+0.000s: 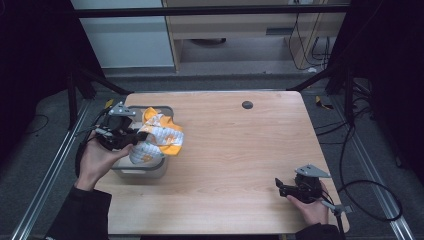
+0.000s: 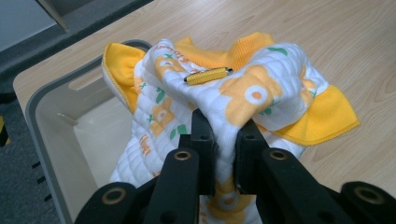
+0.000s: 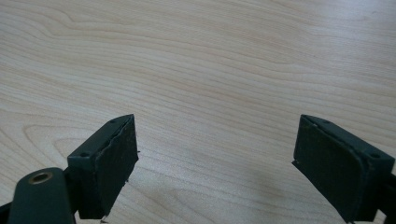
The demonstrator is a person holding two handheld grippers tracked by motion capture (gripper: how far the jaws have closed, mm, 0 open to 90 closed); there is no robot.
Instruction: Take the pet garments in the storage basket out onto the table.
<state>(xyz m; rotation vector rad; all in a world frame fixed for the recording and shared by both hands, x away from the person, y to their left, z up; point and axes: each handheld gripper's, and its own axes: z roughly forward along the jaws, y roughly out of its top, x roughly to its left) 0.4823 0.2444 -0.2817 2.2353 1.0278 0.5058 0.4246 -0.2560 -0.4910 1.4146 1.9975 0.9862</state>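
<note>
The high view looks forward and down over the whole table (image 1: 235, 150); both gripper views sit close above the same table, sharing its wood.

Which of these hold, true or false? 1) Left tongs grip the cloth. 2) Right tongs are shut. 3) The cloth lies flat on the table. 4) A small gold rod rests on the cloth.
1) True: the left tongs pinch the cloth.
2) False: the right tongs are open, over the bare table.
3) False: the cloth is bunched and held over the bin.
4) True: the rod lies on top of the cloth.
</note>
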